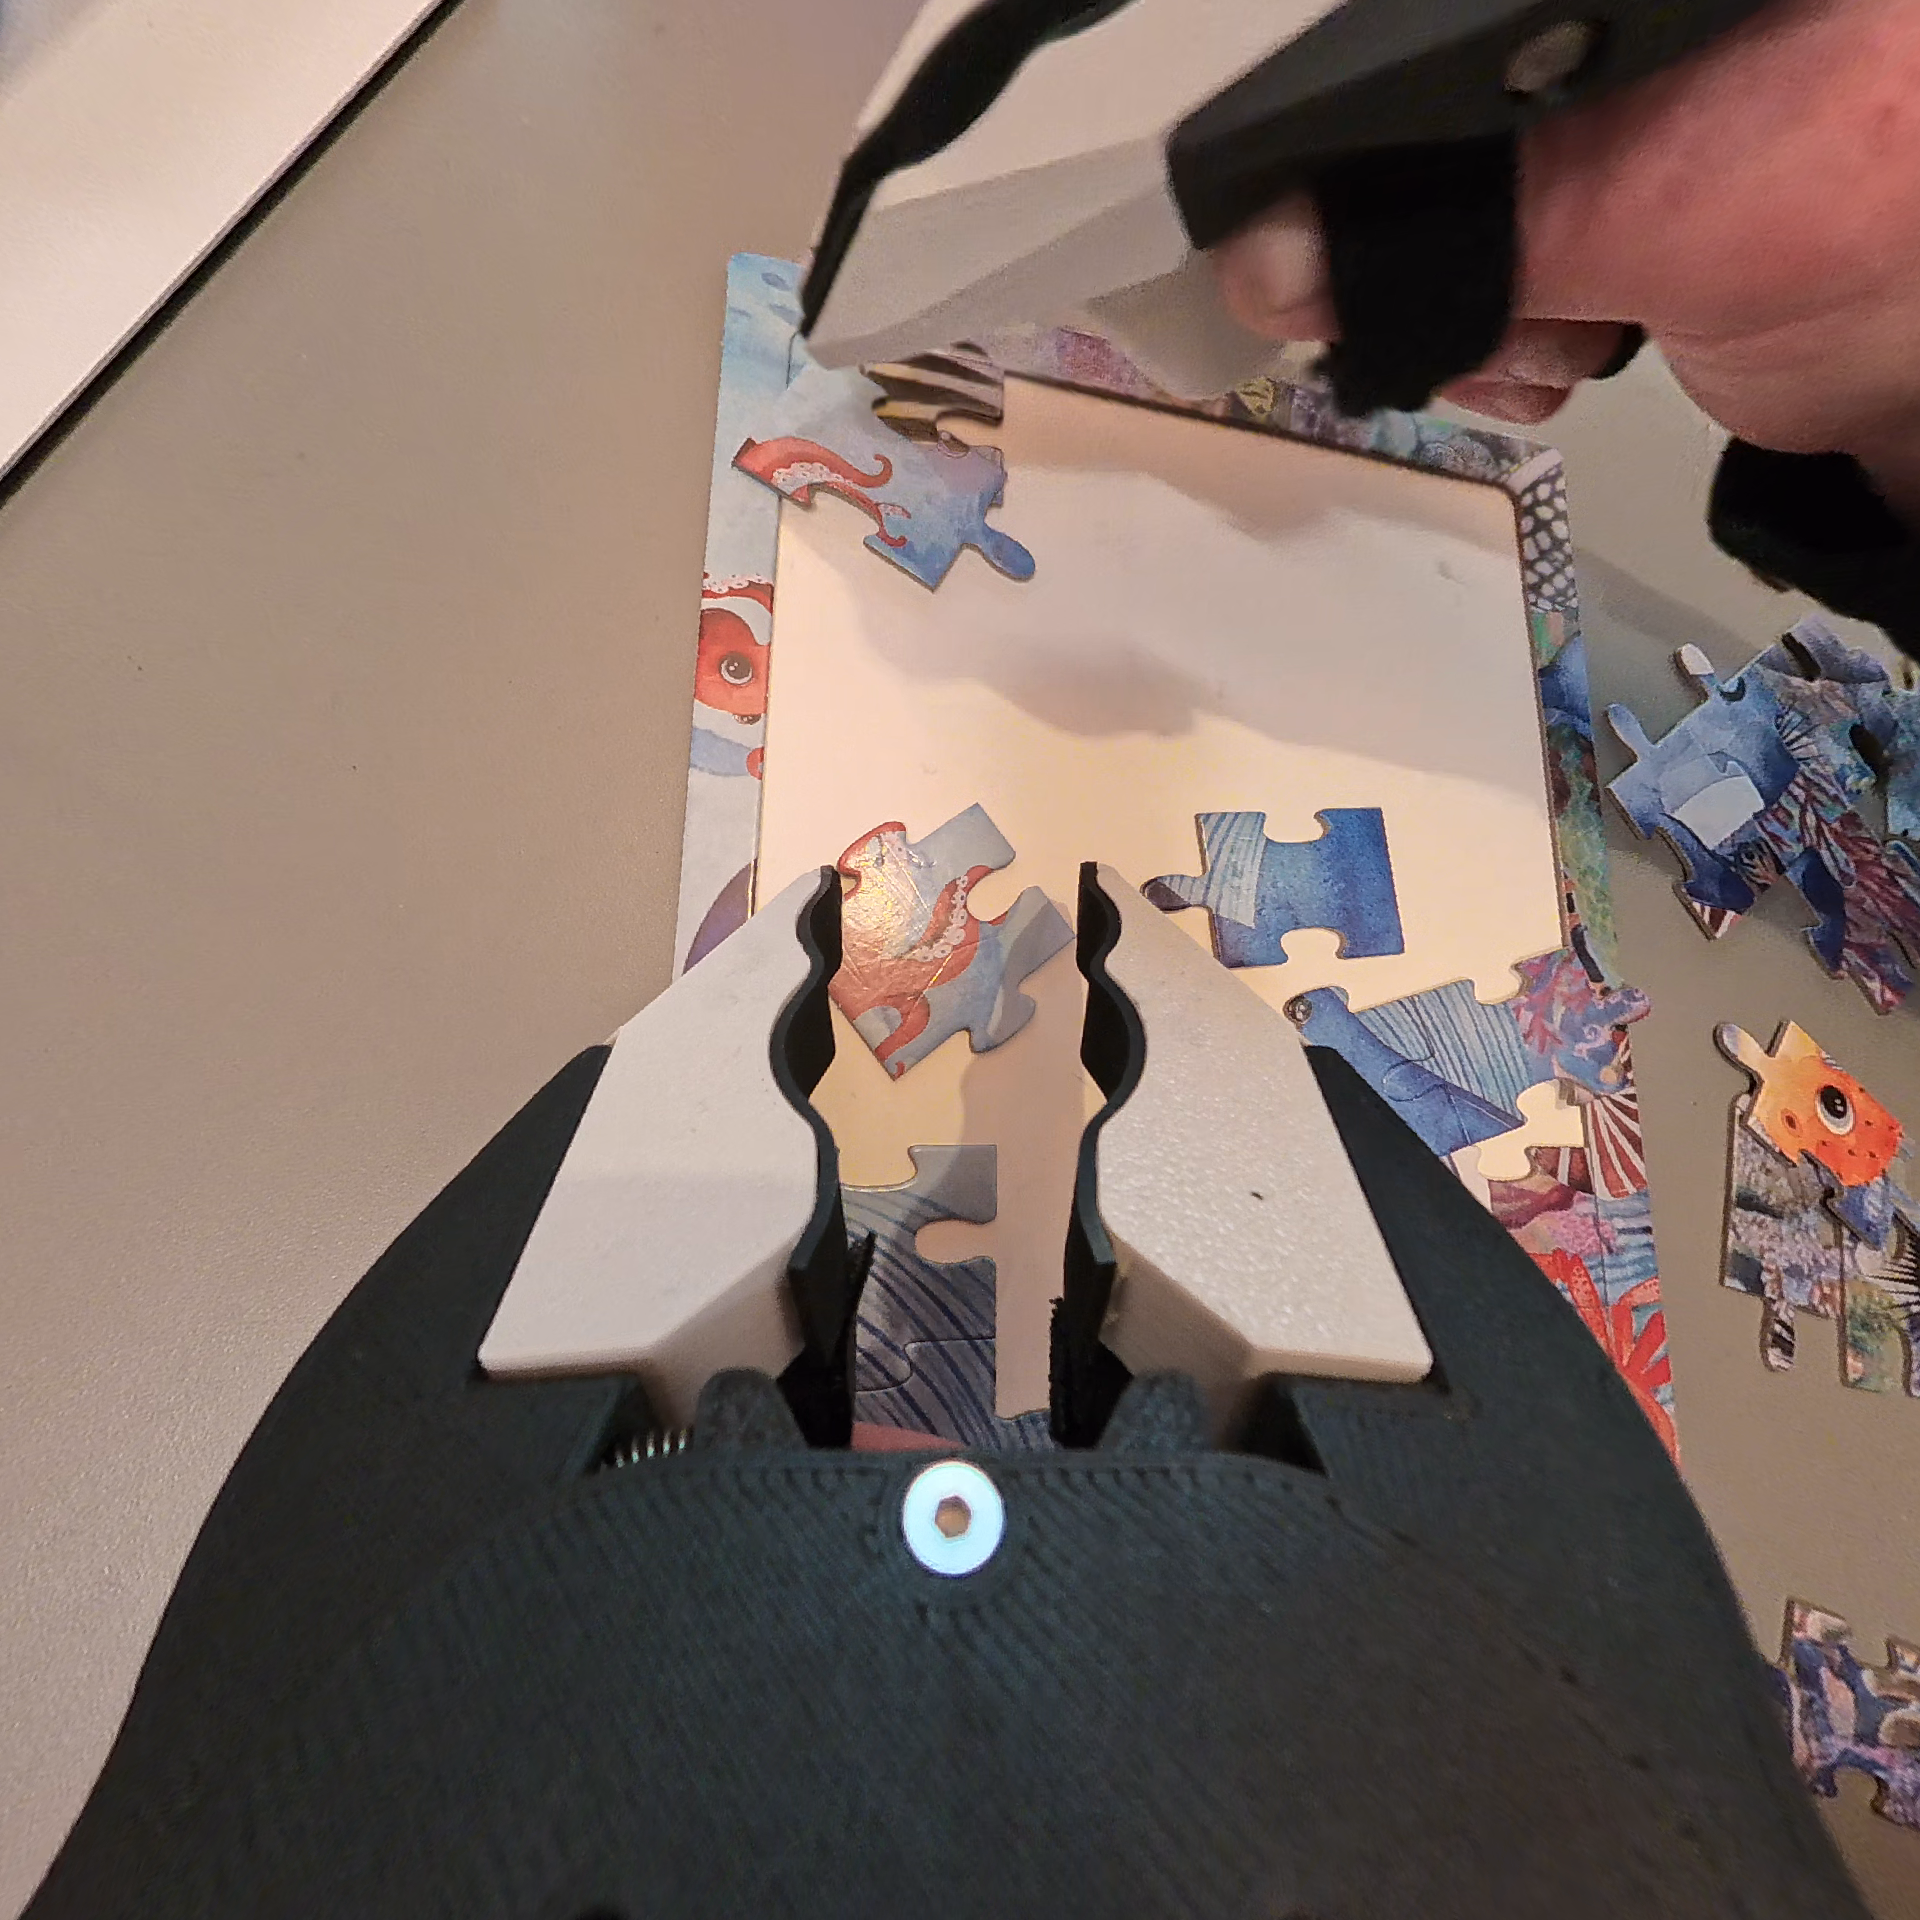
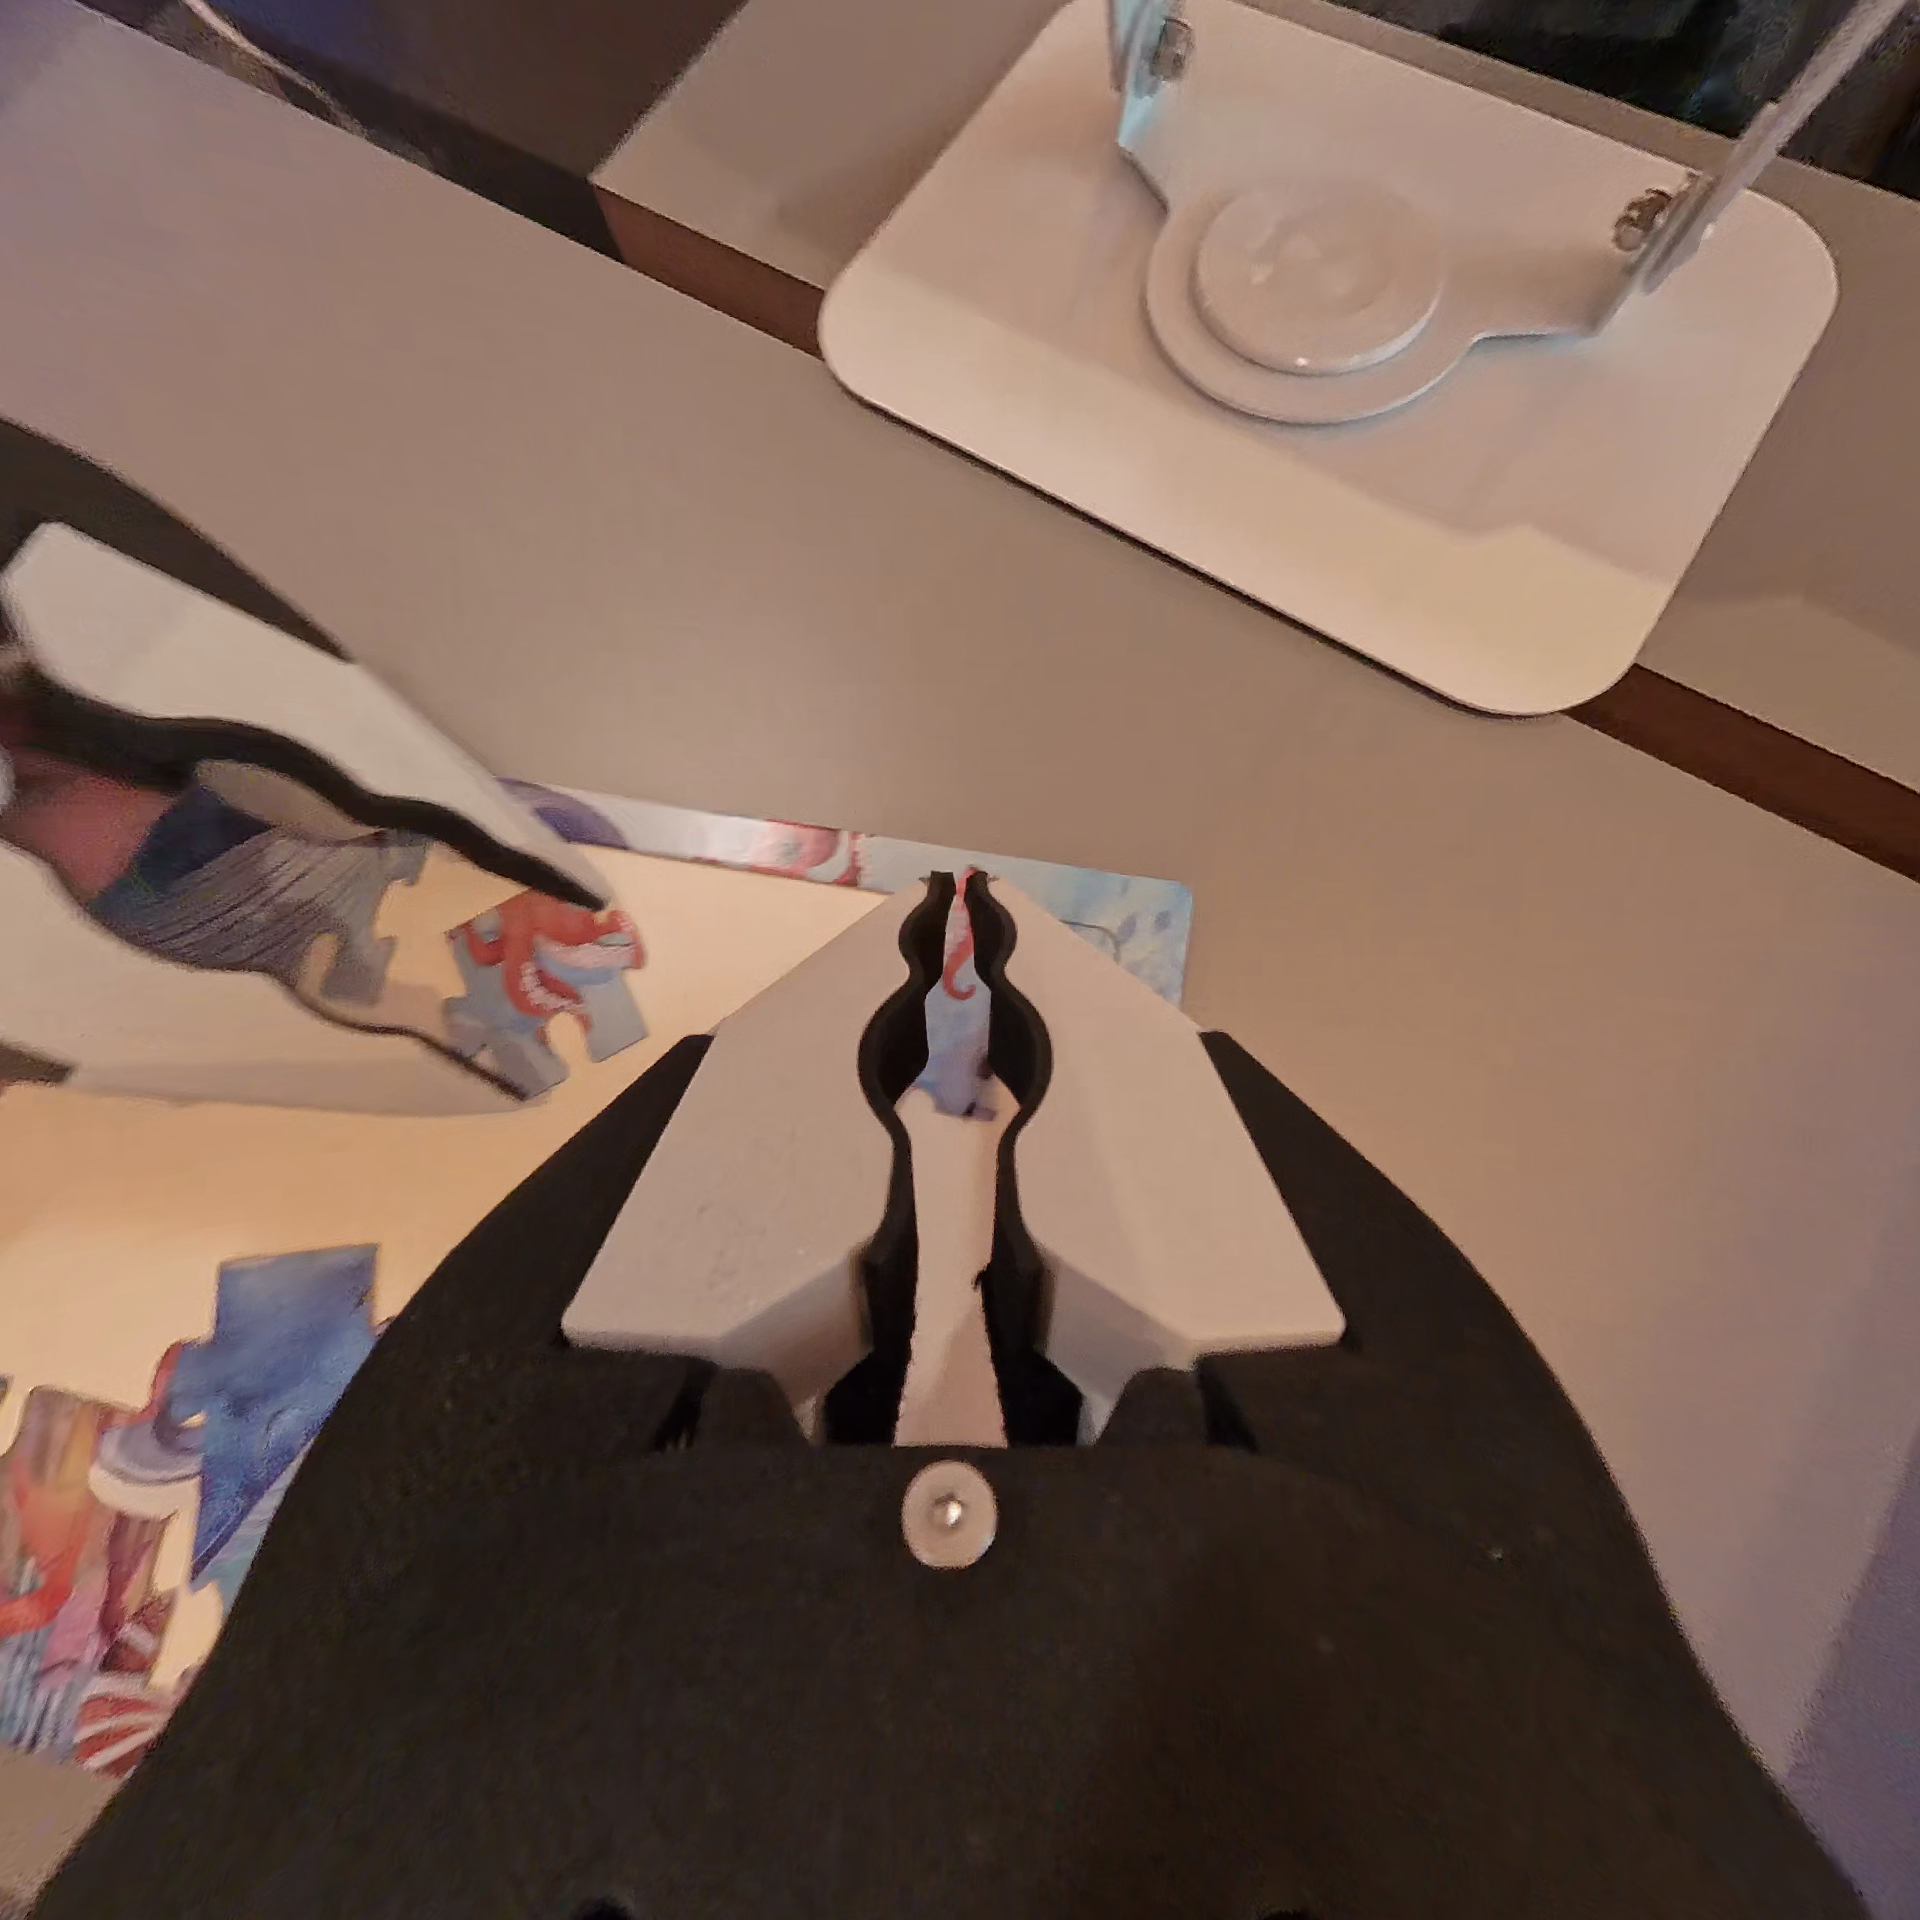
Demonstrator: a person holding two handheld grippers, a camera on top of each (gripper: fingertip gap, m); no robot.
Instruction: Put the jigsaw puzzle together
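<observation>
Puzzle tray (image 1: 738, 790) lies flat on my desk (image 1: 364, 727). My left gripper (image 1: 956, 894) hangs released over a loose octopus piece (image 1: 935, 956). My right gripper (image 2: 961, 883), clenched at the tray's far corner, pinches another piece (image 2: 961, 997) there.

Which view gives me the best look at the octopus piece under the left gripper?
The left wrist view: the octopus piece lies whole on the tray, framed between the open left gripper. In the right wrist view the same piece is blurred and partly hidden behind that gripper's finger.
</observation>
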